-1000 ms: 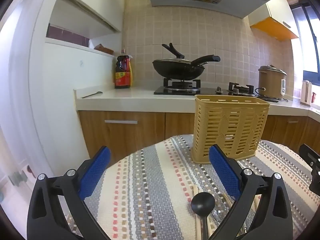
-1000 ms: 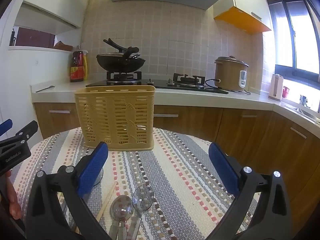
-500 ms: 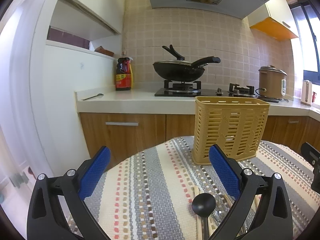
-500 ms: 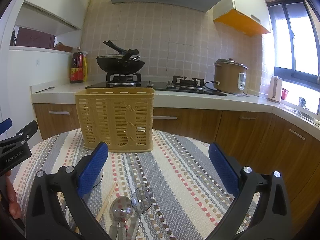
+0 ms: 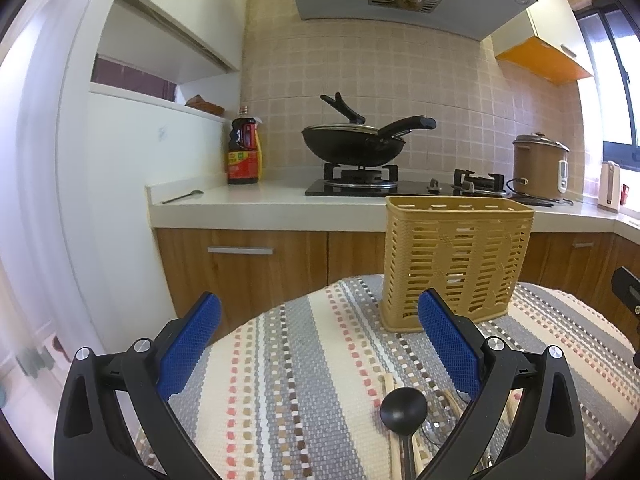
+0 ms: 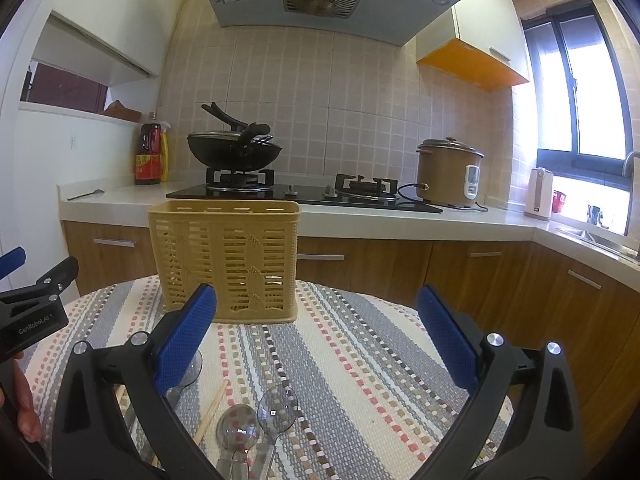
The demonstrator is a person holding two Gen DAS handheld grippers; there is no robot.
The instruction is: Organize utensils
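I hold both tools over the round table with the striped woven cloth, and the tall yellow slotted plastic basket standing at the cloth's far edge is my landmark. My left gripper is spread wide with nothing between its blue pads; the basket stands ahead and to its right. Nearer to me than the basket, a black round-bowled ladle lies on the cloth beside pale wooden chopsticks. My right gripper is also wide apart and grips nothing; the basket sits ahead, slightly to its left. On my side of the basket lie two shiny metal spoons side by side, with a wooden chopstick just to their left.
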